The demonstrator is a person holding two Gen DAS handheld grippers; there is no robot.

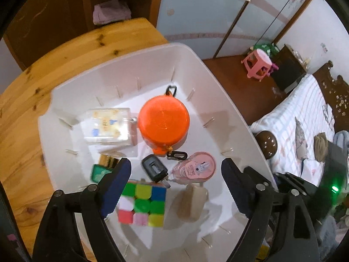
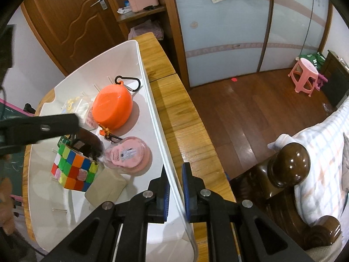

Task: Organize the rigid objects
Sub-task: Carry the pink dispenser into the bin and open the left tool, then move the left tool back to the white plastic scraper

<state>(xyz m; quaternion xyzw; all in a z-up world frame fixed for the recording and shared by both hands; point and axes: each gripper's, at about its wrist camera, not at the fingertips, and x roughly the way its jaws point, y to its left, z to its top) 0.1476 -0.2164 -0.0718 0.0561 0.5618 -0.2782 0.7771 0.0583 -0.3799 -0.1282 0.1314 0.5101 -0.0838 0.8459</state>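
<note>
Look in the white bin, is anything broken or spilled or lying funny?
Nothing looks broken or spilled. The puzzle cube sits tilted among the other things in the white bin, and the black car key leans against it. The right gripper pinches the bin's wall.

The green item (image 1: pixel 99 172) beside the cube (image 1: pixel 142 203) is half hidden; the bin (image 1: pixel 196 69) is cut off below.

Pink stool (image 2: pixel 304 76) near bed (image 2: pixel 322 152)

Bin (image 1: pixel 196 69) on table (image 1: pixel 32 100); inside: cube (image 1: pixel 141 203) nr front, key fob (image 1: pixel 154 170) behind, round case (image 1: pixel 163 124) further back.
</note>
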